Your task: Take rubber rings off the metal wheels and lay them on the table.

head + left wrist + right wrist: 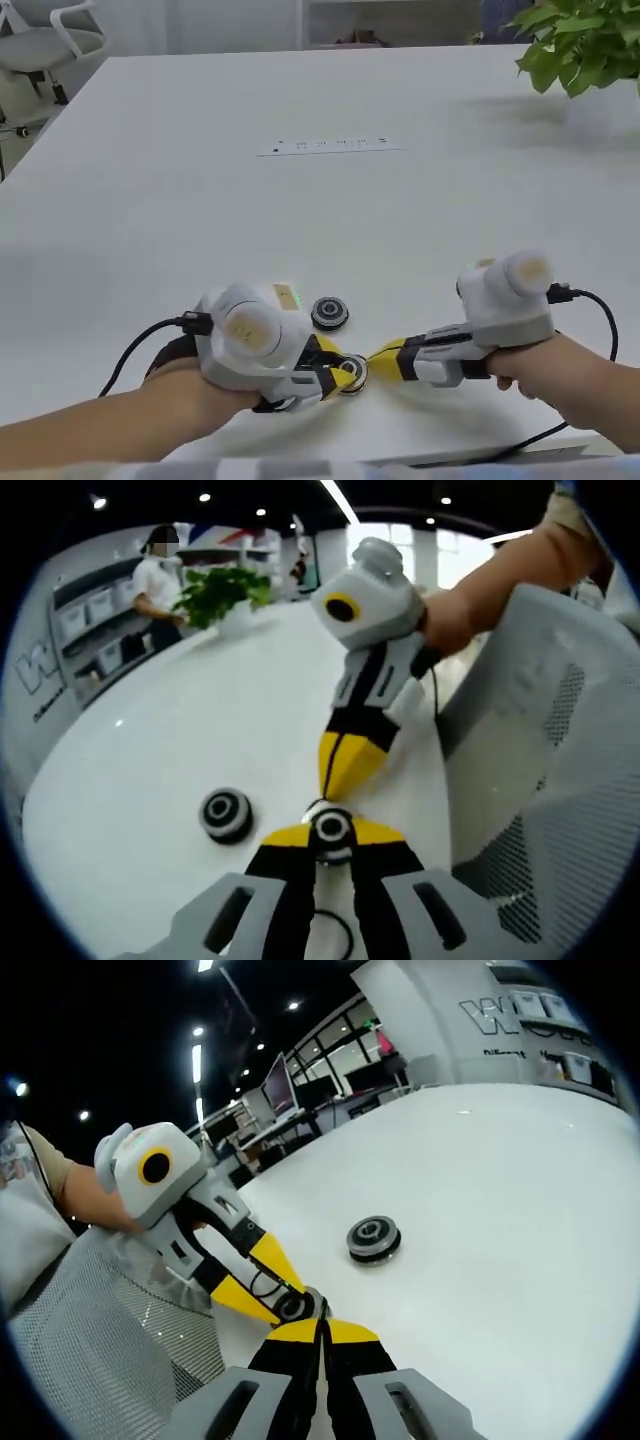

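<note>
White table [400, 220], plant [580, 40] at far right corner. Near front edge, wheel [352, 372] is clamped by L tongs [330, 828]. R tongs [320, 1322] are pressed together at its rim; anything pinched can't be made out.

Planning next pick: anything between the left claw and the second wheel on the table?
Nothing visible. The second wheel lies alone on the table, just beyond the left claw, which is shut on the first wheel.

White table [300, 220] — black-silver wheel [332, 830]; left claw [343, 374], right claw [380, 353] yellow-tipped.
</note>
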